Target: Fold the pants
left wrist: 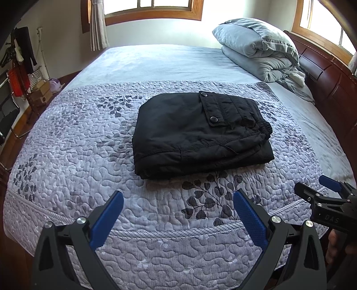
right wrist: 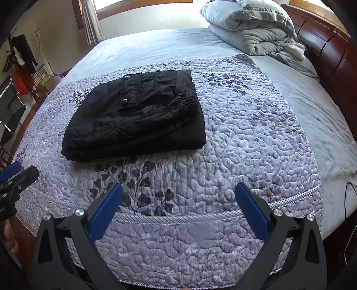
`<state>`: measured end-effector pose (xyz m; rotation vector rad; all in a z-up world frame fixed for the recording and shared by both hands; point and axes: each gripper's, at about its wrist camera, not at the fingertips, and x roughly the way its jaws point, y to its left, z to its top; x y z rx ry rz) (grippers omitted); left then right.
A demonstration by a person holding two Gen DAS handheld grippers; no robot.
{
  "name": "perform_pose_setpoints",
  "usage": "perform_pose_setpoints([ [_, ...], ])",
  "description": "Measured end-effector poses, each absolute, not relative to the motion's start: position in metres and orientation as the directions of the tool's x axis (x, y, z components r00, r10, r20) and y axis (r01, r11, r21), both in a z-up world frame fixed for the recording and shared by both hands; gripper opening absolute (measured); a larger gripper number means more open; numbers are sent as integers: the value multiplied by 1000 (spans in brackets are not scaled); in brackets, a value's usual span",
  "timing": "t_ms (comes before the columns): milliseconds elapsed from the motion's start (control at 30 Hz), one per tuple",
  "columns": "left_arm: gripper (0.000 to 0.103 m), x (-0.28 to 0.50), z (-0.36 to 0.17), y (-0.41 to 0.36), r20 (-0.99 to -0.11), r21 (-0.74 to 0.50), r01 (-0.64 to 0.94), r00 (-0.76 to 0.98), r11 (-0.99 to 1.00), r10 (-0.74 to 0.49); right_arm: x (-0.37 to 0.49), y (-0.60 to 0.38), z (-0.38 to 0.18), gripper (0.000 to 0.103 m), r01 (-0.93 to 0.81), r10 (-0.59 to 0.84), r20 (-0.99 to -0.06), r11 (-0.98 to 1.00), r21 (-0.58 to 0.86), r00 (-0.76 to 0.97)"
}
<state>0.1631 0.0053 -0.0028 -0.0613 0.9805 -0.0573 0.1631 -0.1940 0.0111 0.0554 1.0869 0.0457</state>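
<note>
On a lilac quilted bedspread point(left wrist: 78, 156), the left gripper point(left wrist: 178, 205) hovered spread wide and empty; black padded trousers point(left wrist: 198, 133) lay folded into a compact stack mid-bed, apparently finished; the right gripper point(right wrist: 178, 200) likewise gaped, holding nothing.

A wide bed point(left wrist: 156, 67) fills the room, spread with a pale blue sheet and, over its near part, a lilac quilted coverlet point(left wrist: 89, 156) printed with dark leaf sprigs. At the far right a folded grey comforter point(left wrist: 256, 49) is piled against a dark red wooden headboard point(left wrist: 323, 73). Two wood-framed windows — one on the far wall point(left wrist: 154, 9), one at the far right point(left wrist: 323, 20) — let in strong daylight, and a beige curtain point(left wrist: 97, 24) hangs beside the far one. On the left, white walls back a rack of hanging clothes point(left wrist: 22, 51), cardboard boxes point(left wrist: 40, 91) and a metal chair frame point(left wrist: 9, 116).
</note>
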Motion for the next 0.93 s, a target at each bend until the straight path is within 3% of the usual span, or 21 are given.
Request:
perform_pose_setpoints([
  [933, 99, 165, -6, 7, -826, -96, 13, 557, 995, -87, 164, -196, 6, 100, 1, 64, -888, 997, 72, 455],
])
